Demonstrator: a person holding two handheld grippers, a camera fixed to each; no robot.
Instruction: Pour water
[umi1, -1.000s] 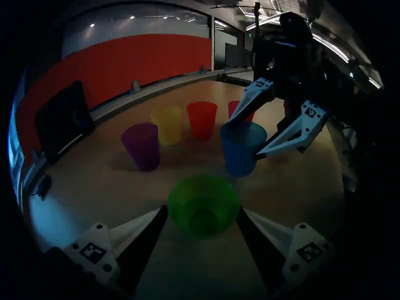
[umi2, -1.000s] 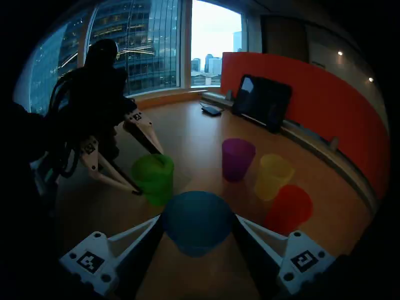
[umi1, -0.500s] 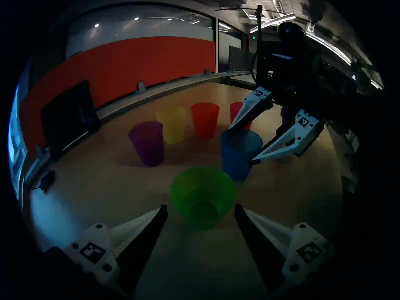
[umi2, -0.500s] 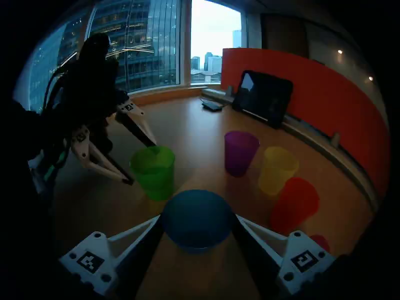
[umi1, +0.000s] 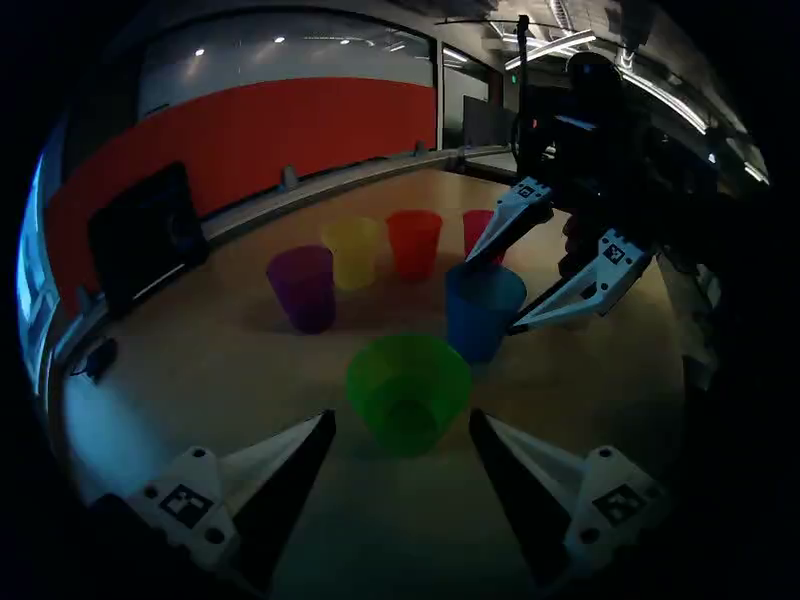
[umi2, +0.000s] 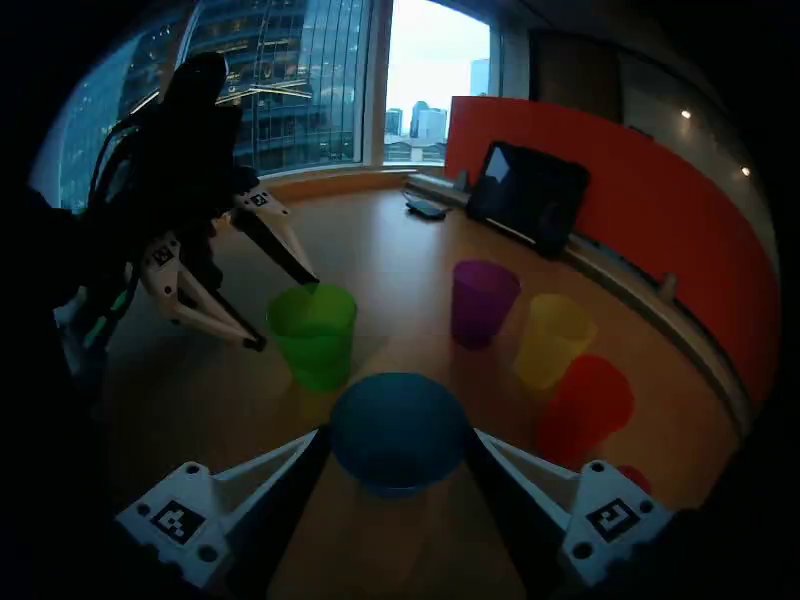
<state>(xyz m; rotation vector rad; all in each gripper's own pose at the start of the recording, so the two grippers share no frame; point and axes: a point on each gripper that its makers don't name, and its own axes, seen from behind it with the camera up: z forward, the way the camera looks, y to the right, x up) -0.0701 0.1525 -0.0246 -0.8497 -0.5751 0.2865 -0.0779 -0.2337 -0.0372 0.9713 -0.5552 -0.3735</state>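
The wooden bench (umi2: 400, 270) is bearing both task cups upright, so pouring is seemingly not yet starting; no water is showing. The right gripper (umi2: 398, 435) is clamping the blue plastic cup (umi2: 400, 445) between its fingers. The translucent green plastic cup (umi1: 408, 385) is sitting between the fingers of the left gripper (umi1: 401, 418), just ahead of their tips; whether they are pressing I cannot tell. The square coded markers (umi1: 187, 503) are offering no readable writing.

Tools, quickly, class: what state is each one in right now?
Left tool: open, straddling the green cup without gripping it.
Right tool: closed on the blue cup.
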